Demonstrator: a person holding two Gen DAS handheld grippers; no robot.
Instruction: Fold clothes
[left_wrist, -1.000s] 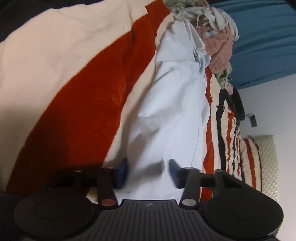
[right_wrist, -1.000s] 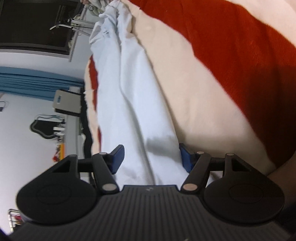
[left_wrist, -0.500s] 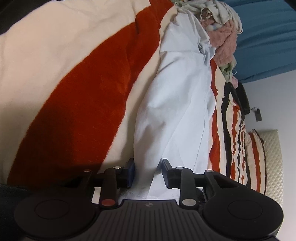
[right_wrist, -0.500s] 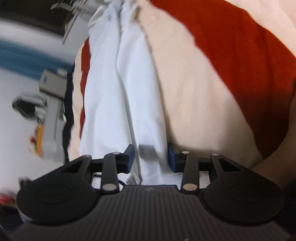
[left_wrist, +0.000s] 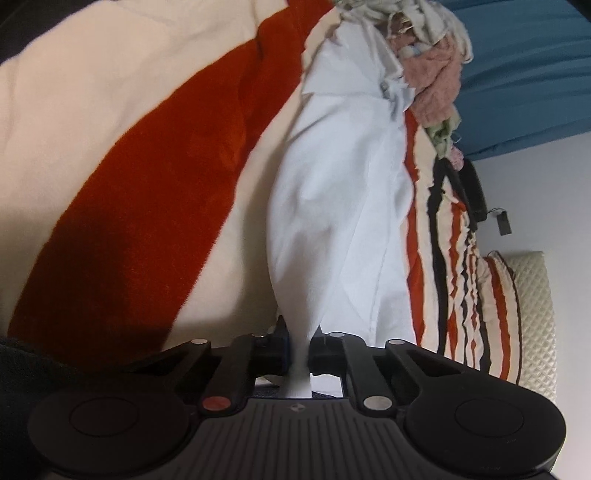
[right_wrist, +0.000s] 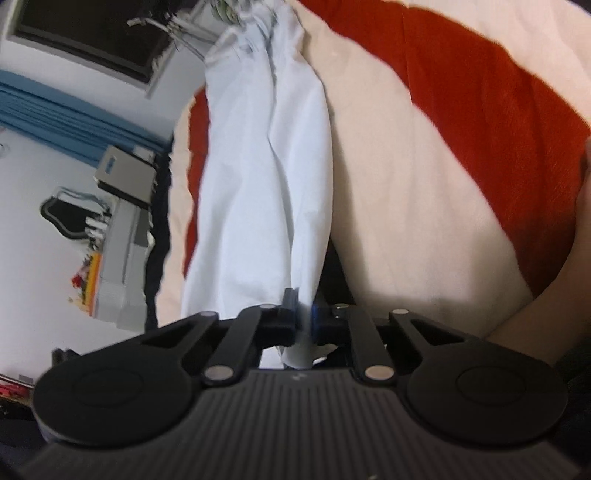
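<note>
Both pairs of fingers are pinching the same white garment (left_wrist: 340, 206). On the left gripper (left_wrist: 298, 345), the two dark tips are pressed close with a thin bit of white cloth squeezed between them, and a small strip of cloth pokes out below the tips. On the right gripper (right_wrist: 303, 321), the tips are also pressed close on a bunched edge of the white garment (right_wrist: 266, 177), and a crumpled bit hangs under them.

From each pinch the white cloth runs away from the camera in a long, narrow shape with soft folds and one long seam. It lies on a big fuzzy blanket (left_wrist: 122, 192) that is cream with a wide red stripe. In the left wrist view the red stripe is on the left of the garment. In the right wrist view the stripe (right_wrist: 480, 110) is on the right.

At the far end of the garment, in the left wrist view, sits a heap of other clothes (left_wrist: 428, 70), pink, green and pale. To the right of it is a blue curtain (left_wrist: 524, 66). Lower on the right is a cream quilted cushion (left_wrist: 535, 314) beside more stripes of red and black.

In the right wrist view a grey box (right_wrist: 122, 173) and a pale wall are far off on the left. This view is a bit blurry.
</note>
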